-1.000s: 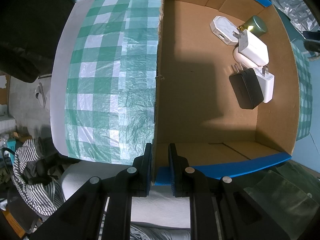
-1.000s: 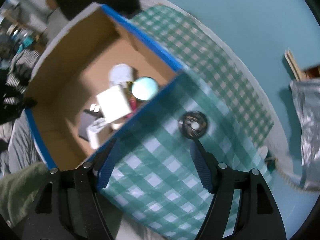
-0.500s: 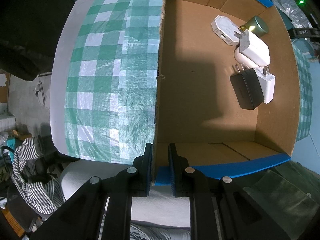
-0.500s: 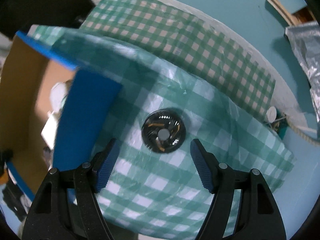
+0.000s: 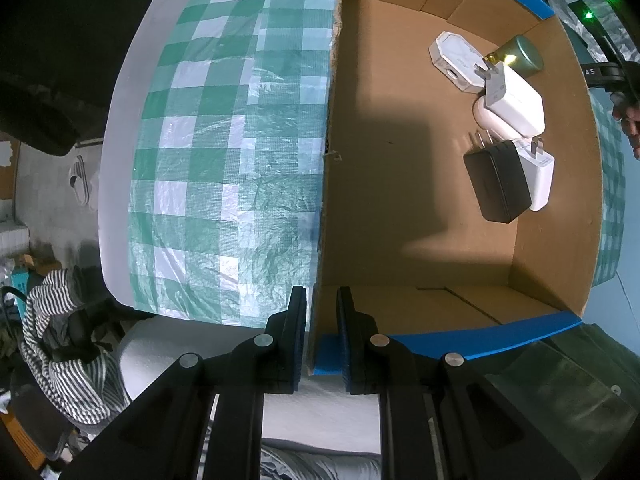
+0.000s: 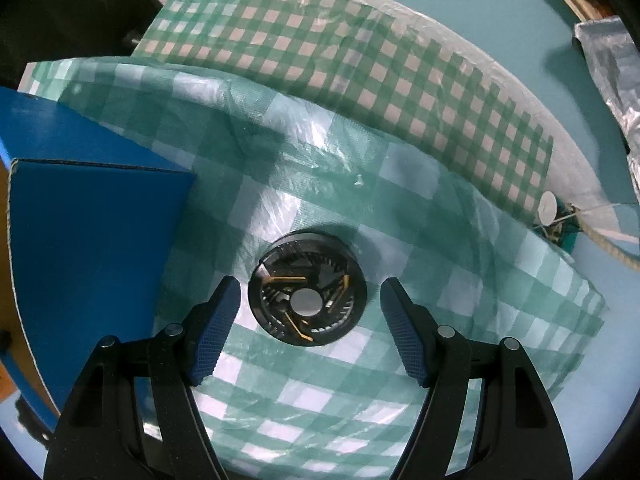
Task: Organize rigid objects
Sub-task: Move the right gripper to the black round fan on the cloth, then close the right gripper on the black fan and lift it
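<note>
One fan (image 6: 307, 305): stiff, light, fragile blades; take its rim. Your right fingers (image 6: 218, 322) straddle it, spread; left fingers (image 5: 296, 336) pinch the box (image 5: 326, 200) wall.

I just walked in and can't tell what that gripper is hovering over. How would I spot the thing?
Find the green-checked tablecloth beside the blue cardboard box. On the cloth, between the open right gripper's blue-padded fingers, lies a round black disc. Gold strips around a grey hub mark it; nothing else lies near.

One box (image 5: 400, 208), three chargers (image 5: 498, 180), perhaps four, one fan (image 6: 307, 300).
</note>
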Motion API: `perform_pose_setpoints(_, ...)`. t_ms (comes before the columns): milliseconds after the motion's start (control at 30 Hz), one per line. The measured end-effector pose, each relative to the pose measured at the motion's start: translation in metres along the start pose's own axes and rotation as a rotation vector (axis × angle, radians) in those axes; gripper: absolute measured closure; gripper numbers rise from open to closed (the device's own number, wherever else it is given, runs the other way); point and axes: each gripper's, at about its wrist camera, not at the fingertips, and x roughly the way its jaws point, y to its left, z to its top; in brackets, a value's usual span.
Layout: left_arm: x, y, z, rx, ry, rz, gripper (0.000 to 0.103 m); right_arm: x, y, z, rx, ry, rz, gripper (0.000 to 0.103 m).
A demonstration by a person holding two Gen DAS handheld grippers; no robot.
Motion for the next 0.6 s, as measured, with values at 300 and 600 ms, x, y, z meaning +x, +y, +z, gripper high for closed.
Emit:
perform_pose_setpoints(300,-0.0005,0.0,0.0007,0.0,-0.004,-0.001,0.088,0.0072,0.0049,0.0003,0.018,0.008,-0.002,0.041)
perform_pose_setpoints(600,-0.0013,-0.0008,-0.0009,0.0,-0.005,-0.002,0.088,0.0069,0.0047,-0.0003,0.022,0.018,0.0,0.042)
